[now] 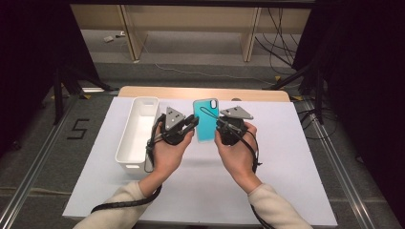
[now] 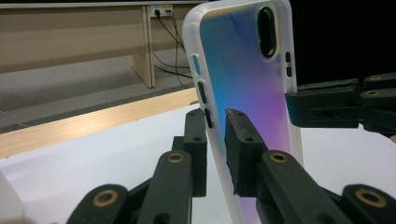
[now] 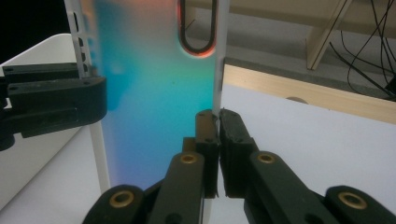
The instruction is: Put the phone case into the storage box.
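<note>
Two grippers [image 1: 191, 125] [image 1: 220, 128] pinch glossy iridescent phone case [image 1: 206, 119].

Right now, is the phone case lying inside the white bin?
No, the phone case is held up between the left gripper and right gripper, beside the white bin.

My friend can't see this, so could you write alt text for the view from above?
Two hands hold a teal phone case upright between them, the left tongs and right tongs each clamped on one long edge. A white bin stands left of them on the white table.
</note>
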Available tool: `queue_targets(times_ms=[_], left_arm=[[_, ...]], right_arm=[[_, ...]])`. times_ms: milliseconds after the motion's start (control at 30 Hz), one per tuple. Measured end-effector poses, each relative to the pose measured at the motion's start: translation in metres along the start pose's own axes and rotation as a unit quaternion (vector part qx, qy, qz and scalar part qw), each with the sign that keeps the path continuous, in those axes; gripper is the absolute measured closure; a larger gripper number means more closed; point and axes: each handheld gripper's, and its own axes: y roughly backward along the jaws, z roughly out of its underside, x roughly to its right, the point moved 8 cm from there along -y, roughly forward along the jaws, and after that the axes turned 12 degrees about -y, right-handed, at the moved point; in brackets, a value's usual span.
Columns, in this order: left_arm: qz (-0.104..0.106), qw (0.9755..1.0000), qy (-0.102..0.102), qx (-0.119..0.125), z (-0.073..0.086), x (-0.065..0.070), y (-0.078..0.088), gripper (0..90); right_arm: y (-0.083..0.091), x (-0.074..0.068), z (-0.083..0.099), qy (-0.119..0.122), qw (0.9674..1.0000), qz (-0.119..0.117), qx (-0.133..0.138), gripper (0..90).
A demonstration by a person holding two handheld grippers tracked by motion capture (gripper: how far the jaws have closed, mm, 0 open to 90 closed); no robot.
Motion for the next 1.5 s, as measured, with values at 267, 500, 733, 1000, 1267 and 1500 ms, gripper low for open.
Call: queue_targets(times_ms=[267, 500, 733, 1000, 1267, 1500], left_arm=[[-0.003, 1.0, 0.002, 0.005, -0.001, -0.003, 0.0, 80.9], [-0.002, 0.9999, 0.007, 0.012, -0.002, -0.005, 0.001, 83.1], [-0.001, 0.9998, 0.011, 0.019, -0.004, -0.006, 0.002, 84.4], [0.003, 0.9996, 0.011, 0.027, -0.006, -0.008, 0.003, 85.0], [-0.002, 0.9995, 0.013, 0.029, -0.006, -0.013, 0.003, 85.3], [-0.006, 0.9995, 0.012, 0.027, -0.005, -0.017, 0.003, 85.4]], right_arm=[[0.002, -0.003, 0.0, -0.001, 1.0, -0.004, 0.002, 87.0], [0.002, -0.003, 0.0, 0.003, 1.0, 0.0, 0.006, 86.5], [0.002, -0.004, 0.001, 0.0, 1.0, -0.008, 0.003, 85.6], [0.003, -0.005, 0.001, 0.002, 0.9999, -0.012, 0.009, 84.4], [0.001, -0.006, 0.0, 0.002, 0.9997, -0.023, 0.01, 75.8], [0.003, -0.007, -0.003, 0.011, 0.9987, -0.045, 0.024, 62.2]])
